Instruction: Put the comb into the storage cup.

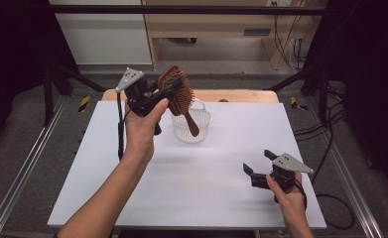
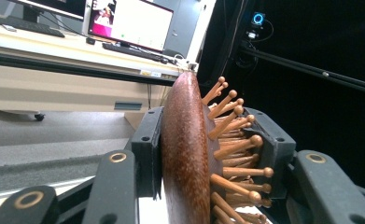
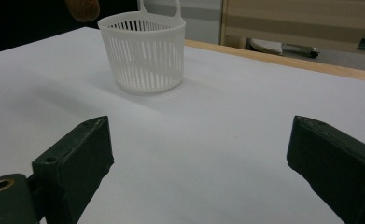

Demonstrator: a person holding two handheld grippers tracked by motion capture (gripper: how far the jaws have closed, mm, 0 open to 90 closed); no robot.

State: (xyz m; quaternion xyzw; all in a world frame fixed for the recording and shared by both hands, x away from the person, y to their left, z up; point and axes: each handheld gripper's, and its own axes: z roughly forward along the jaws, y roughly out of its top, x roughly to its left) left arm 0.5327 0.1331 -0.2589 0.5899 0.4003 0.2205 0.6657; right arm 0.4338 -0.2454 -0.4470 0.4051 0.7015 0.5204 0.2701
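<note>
My left gripper (image 1: 167, 95) clamps the wooden hairbrush (image 1: 180, 94) above the slotted basket (image 1: 191, 126), right gripper (image 1: 261, 162) released; the handle could catch the rim and tip it.

In the left tool's view, the wooden hairbrush (image 2: 187, 154) is cut off at the bottom edge, its handle unseen. In the right tool's view, only the handle's tip (image 3: 83, 9) shows above the white basket (image 3: 143, 51).
</note>
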